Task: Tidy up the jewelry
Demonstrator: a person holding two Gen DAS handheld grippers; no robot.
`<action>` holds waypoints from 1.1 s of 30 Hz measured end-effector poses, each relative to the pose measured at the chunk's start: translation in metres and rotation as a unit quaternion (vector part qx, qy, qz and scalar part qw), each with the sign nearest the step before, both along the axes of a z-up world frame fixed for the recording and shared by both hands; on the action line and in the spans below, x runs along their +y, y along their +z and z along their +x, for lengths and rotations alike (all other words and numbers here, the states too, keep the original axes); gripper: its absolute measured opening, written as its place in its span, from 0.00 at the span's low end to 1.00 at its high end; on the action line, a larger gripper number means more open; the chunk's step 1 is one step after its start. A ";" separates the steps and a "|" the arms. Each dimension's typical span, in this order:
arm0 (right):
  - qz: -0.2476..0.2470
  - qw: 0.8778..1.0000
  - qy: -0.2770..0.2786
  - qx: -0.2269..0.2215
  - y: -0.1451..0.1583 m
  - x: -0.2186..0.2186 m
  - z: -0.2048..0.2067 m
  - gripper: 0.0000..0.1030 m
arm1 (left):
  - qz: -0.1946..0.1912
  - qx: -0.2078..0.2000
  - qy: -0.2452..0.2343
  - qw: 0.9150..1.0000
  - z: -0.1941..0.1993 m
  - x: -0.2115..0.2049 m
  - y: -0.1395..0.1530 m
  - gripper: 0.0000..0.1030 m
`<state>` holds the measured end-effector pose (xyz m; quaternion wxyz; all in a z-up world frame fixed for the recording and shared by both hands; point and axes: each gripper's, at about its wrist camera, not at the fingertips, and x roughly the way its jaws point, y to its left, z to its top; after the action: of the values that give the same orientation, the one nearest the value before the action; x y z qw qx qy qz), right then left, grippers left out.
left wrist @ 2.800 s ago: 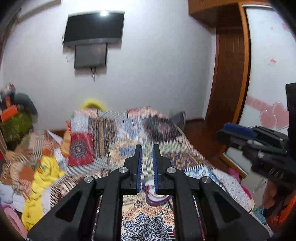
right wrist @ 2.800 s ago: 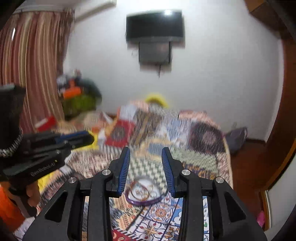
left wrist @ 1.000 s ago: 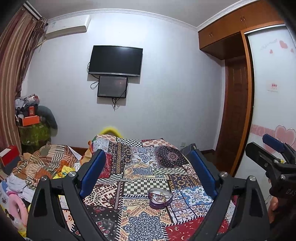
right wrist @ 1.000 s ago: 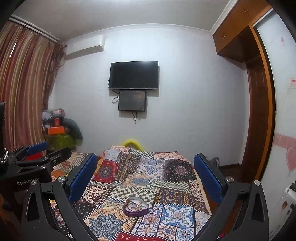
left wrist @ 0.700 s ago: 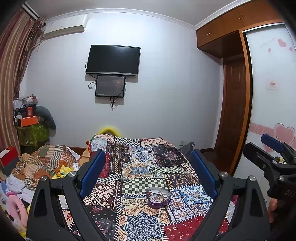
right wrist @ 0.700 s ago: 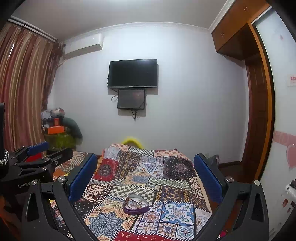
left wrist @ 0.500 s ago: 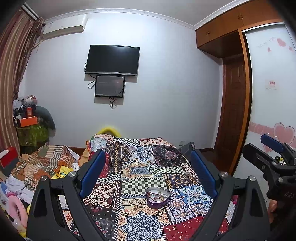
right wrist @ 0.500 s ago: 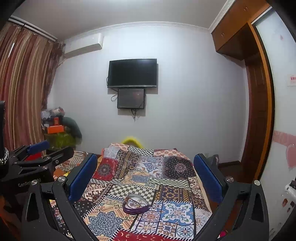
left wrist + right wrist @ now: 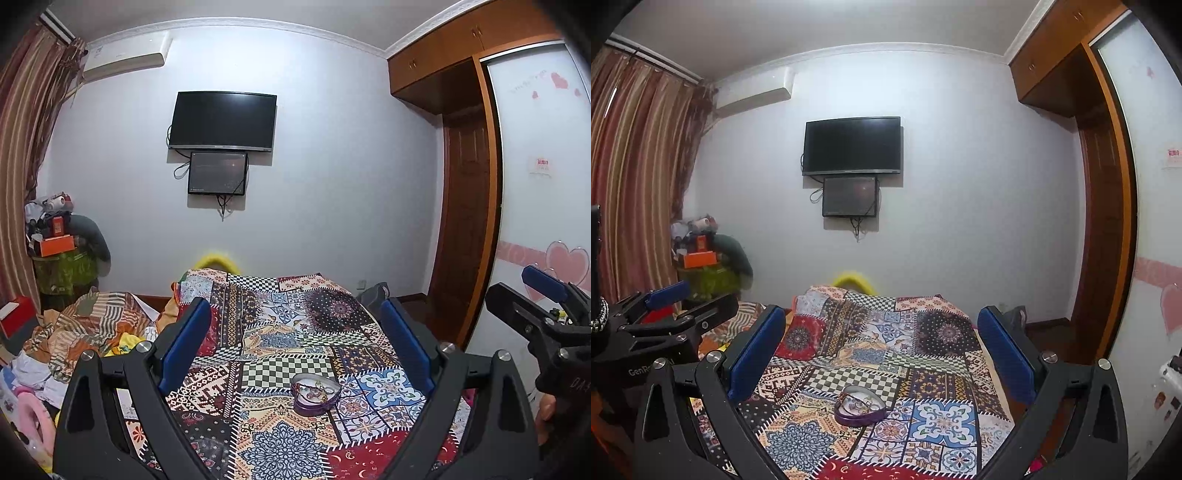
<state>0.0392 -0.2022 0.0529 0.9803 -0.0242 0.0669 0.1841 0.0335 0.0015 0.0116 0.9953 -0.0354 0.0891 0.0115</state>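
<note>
A purple heart-shaped jewelry box lies open on the patchwork bedspread, with several small jewelry pieces inside. It also shows in the right wrist view. My left gripper is wide open and empty, held well above and short of the box. My right gripper is wide open and empty at a similar height. Each gripper appears at the edge of the other's view: the right one and the left one.
A heap of clothes lies left of the bed. A cluttered stand stands in the left corner. A TV hangs on the far wall. A wardrobe with sliding door stands on the right.
Both grippers went from nearly shut and low over the bed to wide open and raised. In the last second the views have barely shifted.
</note>
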 end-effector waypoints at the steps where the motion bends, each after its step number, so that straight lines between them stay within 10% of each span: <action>1: 0.000 1.000 0.000 0.000 0.000 0.000 0.000 1.00 | 0.001 -0.001 0.000 1.000 0.000 -0.001 0.000 0.91; 33: 0.003 1.000 -0.006 0.005 0.001 -0.001 0.001 1.00 | 0.012 0.015 -0.022 1.000 0.007 -0.009 -0.003 0.94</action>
<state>0.0401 -0.2032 0.0536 0.9811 -0.0203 0.0712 0.1790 0.0409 -0.0078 0.0086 0.9943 -0.0215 0.1045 -0.0086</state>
